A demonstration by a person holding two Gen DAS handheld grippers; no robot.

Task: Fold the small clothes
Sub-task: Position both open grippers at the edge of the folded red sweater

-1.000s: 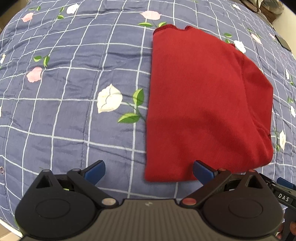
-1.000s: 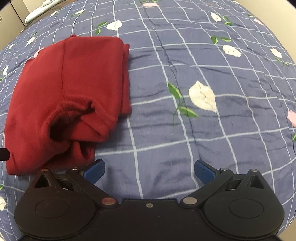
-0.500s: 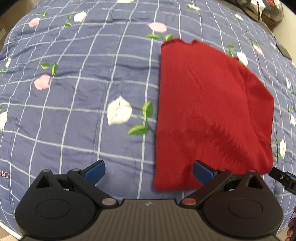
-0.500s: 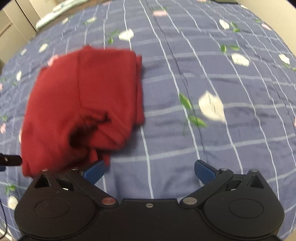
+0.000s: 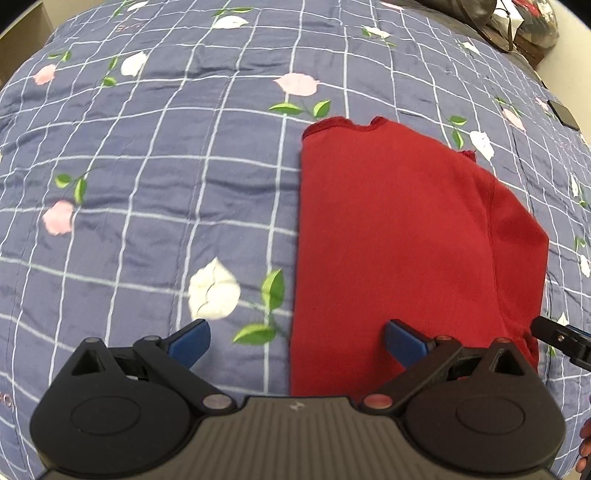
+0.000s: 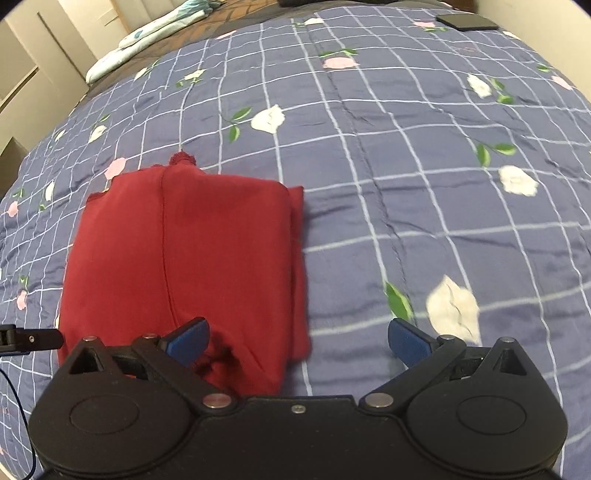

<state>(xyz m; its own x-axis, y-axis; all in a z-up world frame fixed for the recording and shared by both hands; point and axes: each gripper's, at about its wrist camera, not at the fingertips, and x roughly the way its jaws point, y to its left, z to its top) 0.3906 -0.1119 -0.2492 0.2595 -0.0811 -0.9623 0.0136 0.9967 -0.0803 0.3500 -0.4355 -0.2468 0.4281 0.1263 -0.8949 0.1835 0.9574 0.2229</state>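
A red garment (image 5: pixel 399 243) lies folded on the blue floral quilt (image 5: pixel 147 184). It also shows in the right wrist view (image 6: pixel 192 266). My left gripper (image 5: pixel 297 341) is open and empty, above the garment's near left edge. My right gripper (image 6: pixel 297 341) is open and empty, above the garment's near right corner. The tip of the right gripper (image 5: pixel 561 339) shows at the right edge of the left wrist view. The tip of the left gripper (image 6: pixel 29 338) shows at the left edge of the right wrist view.
A dark flat phone-like object (image 6: pixel 467 21) lies on the quilt (image 6: pixel 406 147) at the far right. A pale pillow (image 6: pixel 147 40) lies at the far left of the bed. Bags (image 5: pixel 517 22) sit beyond the quilt's far edge.
Both grippers have pulled back and risen from the garment, which now looks smaller and farther off. The garment lies still. Both grippers stay open.
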